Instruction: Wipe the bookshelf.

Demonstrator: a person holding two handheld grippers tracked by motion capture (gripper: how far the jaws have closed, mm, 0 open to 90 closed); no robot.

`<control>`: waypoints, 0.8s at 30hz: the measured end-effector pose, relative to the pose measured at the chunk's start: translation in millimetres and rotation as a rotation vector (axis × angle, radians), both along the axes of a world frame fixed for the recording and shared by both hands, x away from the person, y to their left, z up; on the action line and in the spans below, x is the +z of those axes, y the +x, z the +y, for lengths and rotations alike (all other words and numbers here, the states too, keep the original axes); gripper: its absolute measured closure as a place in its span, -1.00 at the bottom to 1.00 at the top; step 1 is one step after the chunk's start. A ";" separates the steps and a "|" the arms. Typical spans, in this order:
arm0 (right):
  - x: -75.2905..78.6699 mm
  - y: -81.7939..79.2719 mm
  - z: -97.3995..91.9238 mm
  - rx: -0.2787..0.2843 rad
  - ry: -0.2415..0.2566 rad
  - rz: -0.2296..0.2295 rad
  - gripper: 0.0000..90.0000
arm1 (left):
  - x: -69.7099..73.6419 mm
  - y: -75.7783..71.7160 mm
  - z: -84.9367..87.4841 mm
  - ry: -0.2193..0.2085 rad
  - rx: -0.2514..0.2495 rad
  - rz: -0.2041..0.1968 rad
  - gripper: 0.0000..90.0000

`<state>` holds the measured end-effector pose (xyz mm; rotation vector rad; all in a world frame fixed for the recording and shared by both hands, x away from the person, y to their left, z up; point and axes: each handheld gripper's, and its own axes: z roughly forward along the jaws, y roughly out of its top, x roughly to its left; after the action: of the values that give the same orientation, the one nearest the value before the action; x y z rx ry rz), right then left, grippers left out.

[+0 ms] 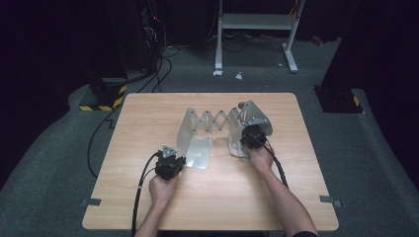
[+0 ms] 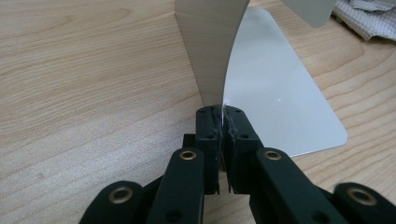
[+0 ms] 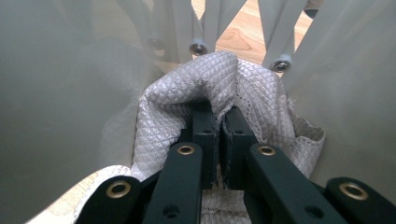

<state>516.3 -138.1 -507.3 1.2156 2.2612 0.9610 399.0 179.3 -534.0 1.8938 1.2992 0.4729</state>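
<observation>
A silver metal rack (image 1: 212, 121) with a scissor lattice between two end plates stands mid-table. My left gripper (image 1: 179, 160) is shut on the thin near edge of the left end plate (image 2: 210, 51), whose flat foot (image 2: 280, 93) lies on the wood. In the left gripper view the jaws (image 2: 223, 116) pinch that sheet edge. My right gripper (image 1: 249, 136) reaches in beside the right end plate (image 1: 254, 116). It is shut on a bunched white quilted cloth (image 3: 187, 88), which wraps over the jaw tips (image 3: 219, 121). The lattice (image 3: 198, 48) crosses behind the cloth.
The wooden table (image 1: 148, 113) has bare wood at the left, front and right of the rack. Behind it stand a white metal frame (image 1: 257, 22) and a black-and-yellow striped base (image 1: 104, 94) with cables. A corner of the cloth (image 2: 364, 18) lies past the plate's foot.
</observation>
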 end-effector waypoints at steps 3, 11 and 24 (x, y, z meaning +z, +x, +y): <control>-5.1 2.3 -2.5 0.001 -0.004 0.027 0.93 | 0.0 0.0 0.0 -0.001 0.000 0.000 0.89; -9.3 -10.2 -10.5 0.009 -0.016 0.020 0.93 | -0.1 -0.1 -0.2 -0.001 0.002 0.000 0.89; -6.7 -16.5 -17.3 -0.003 -0.011 0.031 0.93 | -0.1 0.0 -0.1 -0.003 0.001 0.001 0.89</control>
<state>499.8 -155.4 -513.9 1.2372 2.2854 0.9337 399.1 179.2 -534.1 1.8913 1.3005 0.4705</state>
